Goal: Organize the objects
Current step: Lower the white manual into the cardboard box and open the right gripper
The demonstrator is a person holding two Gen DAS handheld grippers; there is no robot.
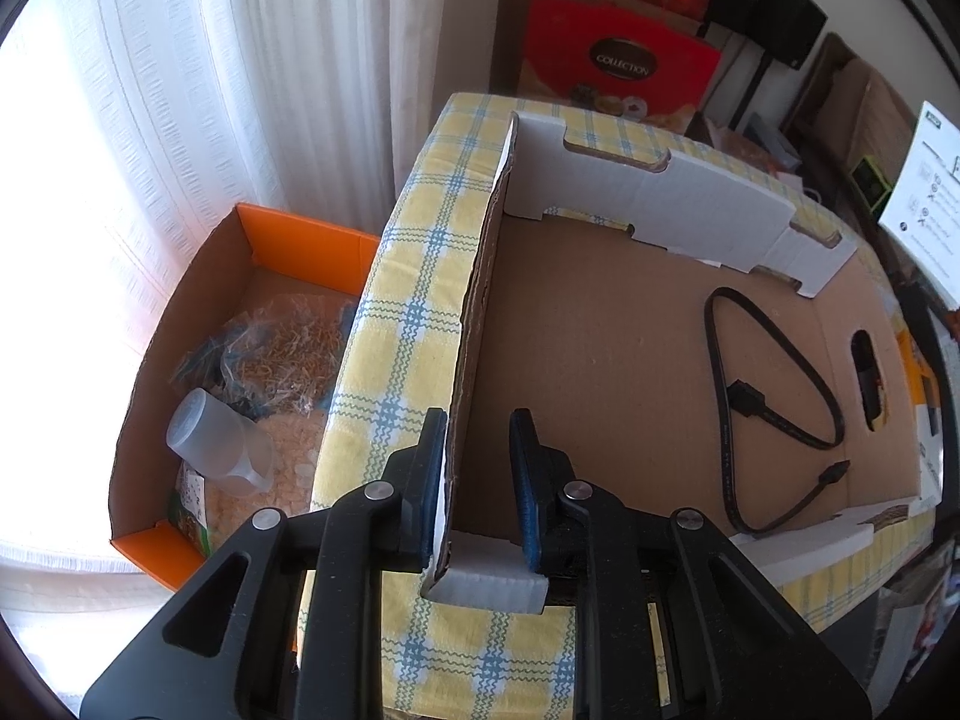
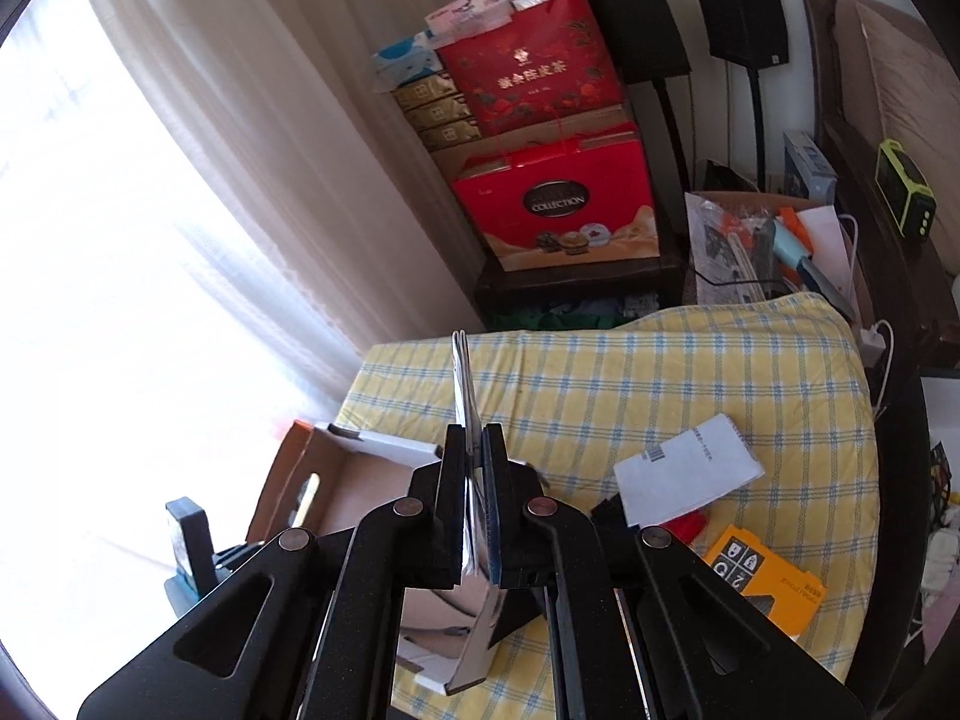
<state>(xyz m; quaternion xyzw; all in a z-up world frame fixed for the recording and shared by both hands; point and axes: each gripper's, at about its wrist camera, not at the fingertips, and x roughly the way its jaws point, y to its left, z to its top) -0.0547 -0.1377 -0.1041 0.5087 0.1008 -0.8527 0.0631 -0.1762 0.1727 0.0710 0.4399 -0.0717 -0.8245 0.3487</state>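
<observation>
Left gripper [image 1: 480, 480] straddles the box [image 1: 600, 360] wall, jaws apart; a cable [image 1: 774, 396] lies inside. Right gripper [image 2: 474, 504] is clamped on a booklet [image 2: 465, 396] above the checked cloth [image 2: 600, 396]

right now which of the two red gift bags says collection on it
The lower red gift bag, standing in front on the dark stool. It has a dark oval reading COLLECTION; the upper red bag behind it carries gold Chinese characters instead.

Left hand-held gripper [image 1: 479, 483] parted, right hand-held gripper [image 2: 474, 501] clamped.
</observation>
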